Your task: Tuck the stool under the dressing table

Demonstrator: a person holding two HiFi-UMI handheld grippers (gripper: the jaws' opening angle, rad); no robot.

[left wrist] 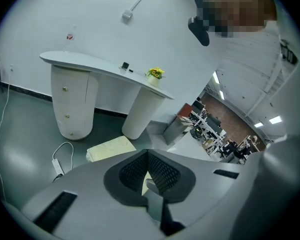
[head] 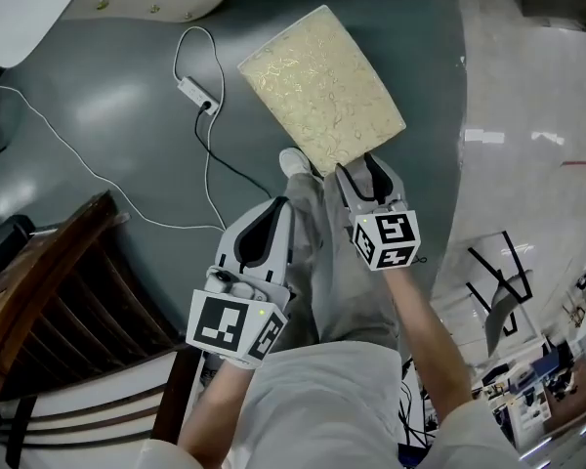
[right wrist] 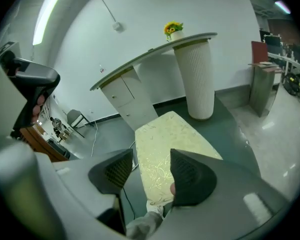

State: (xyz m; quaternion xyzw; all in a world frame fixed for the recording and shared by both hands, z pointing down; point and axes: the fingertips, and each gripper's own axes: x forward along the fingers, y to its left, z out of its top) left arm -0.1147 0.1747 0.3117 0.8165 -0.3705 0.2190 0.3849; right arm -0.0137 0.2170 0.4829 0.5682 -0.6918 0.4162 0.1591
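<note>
We hold the left claw (head: 271, 213) (left wrist: 148, 170) clenched, its two dark ribbed pads pressed together with nothing between them. The right claw (head: 367, 167) (right wrist: 149, 171) is released: its jaws stand apart, with only air between the pads.

The rectangular stool with the pale gold brocade cushion (head: 322, 86) (left wrist: 111, 148) (right wrist: 165, 144) stands on the grey floor just ahead of the right claw's tips. In the right gripper view the cushion shows through the gap between the jaws, and they do not grip it. From the left claw the stool lies ahead and a little to the right.

The white dressing table with a curved top, a drawer pedestal and a ribbed column (head: 34, 3) (left wrist: 102, 69) (right wrist: 155, 51) stands beyond the stool, well ahead of both claws, and the stool sits clear of it. A small pot of yellow flowers (left wrist: 155, 74) (right wrist: 173, 29) stands on the tabletop.

A white power strip on a thin white cord (head: 197, 93) (left wrist: 57, 165) lies on the floor ahead of the left claw, beside the stool. A dark brown wooden chair (head: 59, 291) stands to the left of the left claw. Between the two claws we see a leg in grey trousers (head: 347, 272), and its white shoe (head: 295, 162) is next to the stool's near corner.
</note>
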